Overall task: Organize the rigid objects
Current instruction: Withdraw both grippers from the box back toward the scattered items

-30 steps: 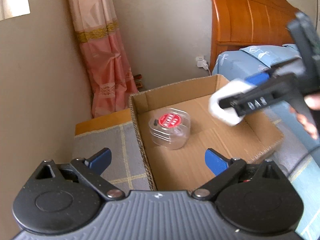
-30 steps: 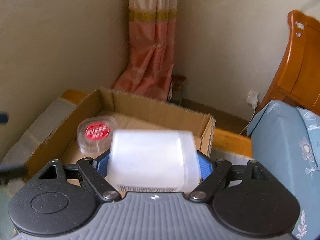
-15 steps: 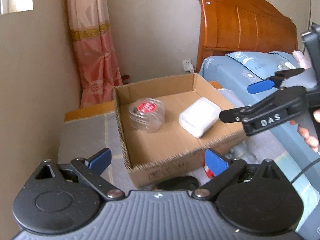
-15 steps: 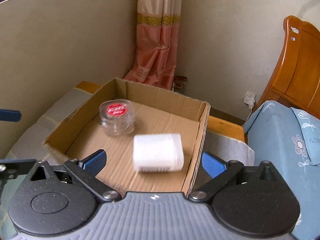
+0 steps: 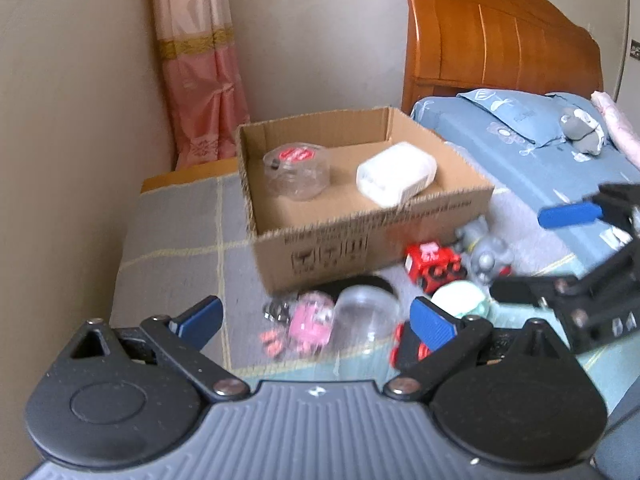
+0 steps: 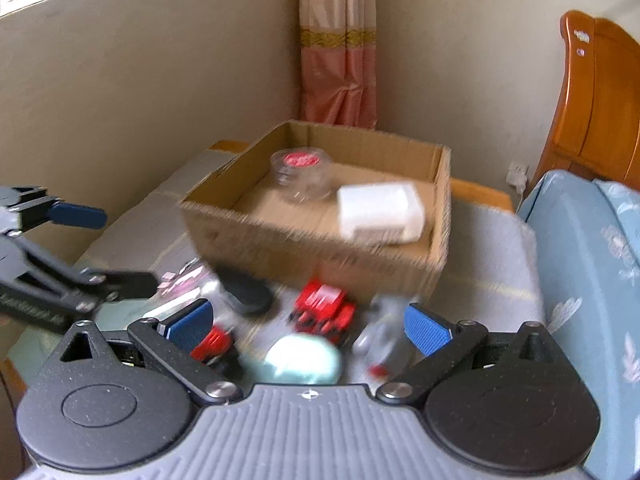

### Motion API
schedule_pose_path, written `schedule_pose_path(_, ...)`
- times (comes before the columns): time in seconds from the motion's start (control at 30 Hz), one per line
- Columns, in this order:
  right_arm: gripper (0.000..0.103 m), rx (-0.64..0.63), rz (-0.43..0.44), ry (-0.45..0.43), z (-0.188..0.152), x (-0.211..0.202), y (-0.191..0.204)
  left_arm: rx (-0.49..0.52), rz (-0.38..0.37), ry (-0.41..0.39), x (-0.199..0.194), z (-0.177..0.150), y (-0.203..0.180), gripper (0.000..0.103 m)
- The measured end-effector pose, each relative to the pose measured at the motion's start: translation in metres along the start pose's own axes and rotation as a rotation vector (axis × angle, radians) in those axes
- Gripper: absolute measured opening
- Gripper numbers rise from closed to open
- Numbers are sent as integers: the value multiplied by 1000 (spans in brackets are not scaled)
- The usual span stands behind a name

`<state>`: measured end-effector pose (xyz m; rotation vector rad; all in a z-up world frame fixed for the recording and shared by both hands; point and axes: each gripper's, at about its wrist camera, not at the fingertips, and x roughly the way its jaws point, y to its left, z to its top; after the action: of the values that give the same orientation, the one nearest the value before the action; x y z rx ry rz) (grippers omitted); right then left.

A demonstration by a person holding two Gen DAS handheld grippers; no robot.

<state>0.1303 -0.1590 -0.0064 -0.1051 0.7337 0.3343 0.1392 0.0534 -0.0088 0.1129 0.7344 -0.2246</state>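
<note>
Two things lie in the cardboard box point(image 5: 360, 240) ahead of both claws: clear jar point(image 5: 297, 172), white container point(image 5: 396, 174). Left gripper point(image 5: 316, 316) and right gripper point(image 6: 306, 326) gape empty over toys point(image 6: 324, 312) left outside

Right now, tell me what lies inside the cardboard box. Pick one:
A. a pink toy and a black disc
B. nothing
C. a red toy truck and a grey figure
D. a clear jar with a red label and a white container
D: the jar and the white container sit on the floor of the box; the toys lie outside, in front of it.
</note>
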Motion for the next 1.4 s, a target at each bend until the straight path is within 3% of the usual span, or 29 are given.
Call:
schedule_pose_path(0.2, 103, -7, -33, -2, -43, 0, 28, 23, 52, -28, -8, -28, -5, 99)
schedule_pose_path(0.43, 103, -17, -63, 13, -66, 7, 40, 26, 12, -19, -9, -55, -5, 100)
schedule_pose_path(0.6, 103, 35, -32, 29, -68, 18, 38, -2, 2, 35, 9, -65, -4, 100)
schedule_pose_path(0.93, 103, 35, -59, 65, -67, 33, 37, -55, 14, 68, 29, -66, 12, 100)
schedule_pose_path(1.3, 103, 111, -131, 65, -78, 24, 8, -107, 121, 83, 29, -70, 40, 100)
schedule_pose_path(1.4, 103, 118, -132, 75, -83, 26, 2, -110, 107, 76, 24, -71, 40, 99)
